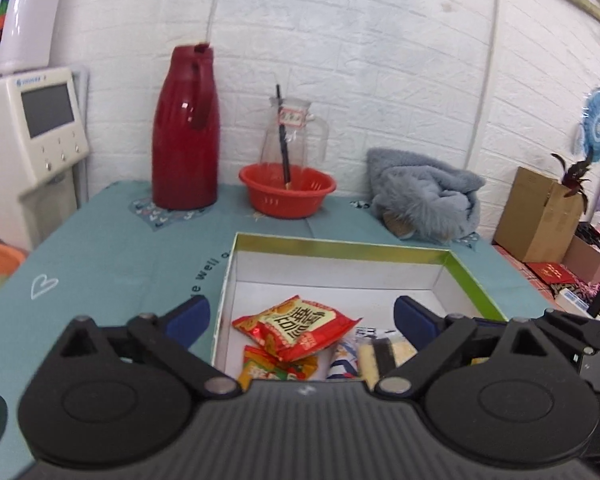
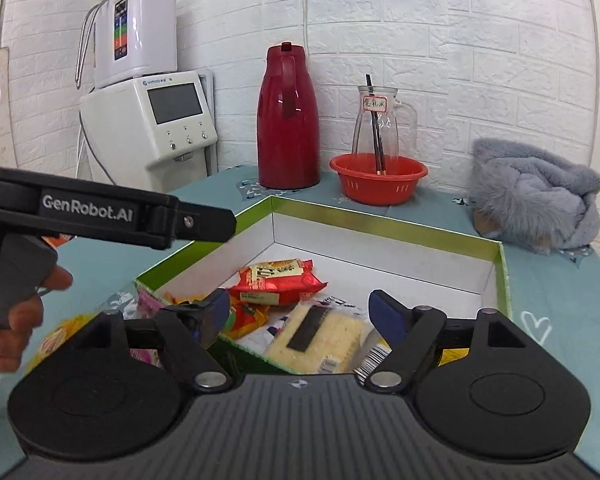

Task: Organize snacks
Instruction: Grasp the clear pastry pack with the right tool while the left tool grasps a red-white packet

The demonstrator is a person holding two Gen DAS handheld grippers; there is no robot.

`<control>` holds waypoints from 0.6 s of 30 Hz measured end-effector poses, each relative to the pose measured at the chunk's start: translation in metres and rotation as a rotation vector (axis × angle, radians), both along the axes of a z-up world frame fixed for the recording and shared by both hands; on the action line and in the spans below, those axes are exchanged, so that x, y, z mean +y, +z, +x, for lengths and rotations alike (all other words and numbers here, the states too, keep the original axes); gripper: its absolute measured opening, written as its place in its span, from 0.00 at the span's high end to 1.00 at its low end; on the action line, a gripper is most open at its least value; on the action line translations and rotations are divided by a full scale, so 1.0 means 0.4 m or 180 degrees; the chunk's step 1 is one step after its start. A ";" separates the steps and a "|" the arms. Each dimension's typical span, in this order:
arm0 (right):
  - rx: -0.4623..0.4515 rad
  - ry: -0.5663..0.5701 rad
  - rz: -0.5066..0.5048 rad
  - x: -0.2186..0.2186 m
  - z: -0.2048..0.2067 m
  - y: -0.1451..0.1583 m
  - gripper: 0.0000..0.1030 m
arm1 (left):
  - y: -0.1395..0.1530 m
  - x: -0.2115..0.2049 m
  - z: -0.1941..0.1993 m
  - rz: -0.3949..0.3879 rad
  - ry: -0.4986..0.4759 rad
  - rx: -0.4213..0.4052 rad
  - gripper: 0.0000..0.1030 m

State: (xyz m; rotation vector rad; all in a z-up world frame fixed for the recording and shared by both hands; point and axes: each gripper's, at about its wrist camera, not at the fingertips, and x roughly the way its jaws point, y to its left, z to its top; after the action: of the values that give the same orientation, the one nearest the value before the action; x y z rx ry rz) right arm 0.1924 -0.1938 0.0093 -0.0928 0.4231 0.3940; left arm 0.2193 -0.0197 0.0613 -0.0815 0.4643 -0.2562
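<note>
A shallow white box with a green rim (image 1: 340,249) (image 2: 380,226) lies on the teal table. Inside it are a red snack packet (image 1: 296,326) (image 2: 278,278), an orange packet (image 1: 278,368) (image 2: 244,318) and a clear pack of pale crackers (image 1: 380,354) (image 2: 320,338). My left gripper (image 1: 300,316) is open and empty above the box's near side. My right gripper (image 2: 300,310) is open and empty over the crackers. The left gripper's body (image 2: 100,210) shows at the left of the right wrist view, held by a hand. More packets (image 2: 60,340) lie outside the box at its left.
At the table's back stand a red thermos (image 1: 186,132) (image 2: 288,120), a red basket (image 1: 287,190) (image 2: 378,178) and a glass jug with a stick (image 1: 290,132) (image 2: 376,120). A grey fluffy garment (image 1: 424,194) (image 2: 536,196) lies back right. A white appliance (image 2: 152,124) stands left.
</note>
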 end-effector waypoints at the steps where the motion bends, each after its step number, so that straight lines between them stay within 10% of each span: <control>1: -0.0013 -0.0010 -0.0028 -0.008 -0.018 0.007 0.00 | 0.011 -0.004 -0.021 0.0017 -0.0023 -0.0050 0.08; 18: -0.0078 -0.0598 0.0109 -0.260 -0.355 -0.011 0.00 | -0.064 -0.080 -0.336 -0.0273 -0.0656 0.0180 0.08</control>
State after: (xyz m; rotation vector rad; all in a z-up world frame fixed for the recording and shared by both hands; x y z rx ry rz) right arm 0.0503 -0.2980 0.0050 -0.0242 0.3969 0.2149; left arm 0.0850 -0.0516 0.0358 -0.1251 0.5187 -0.4773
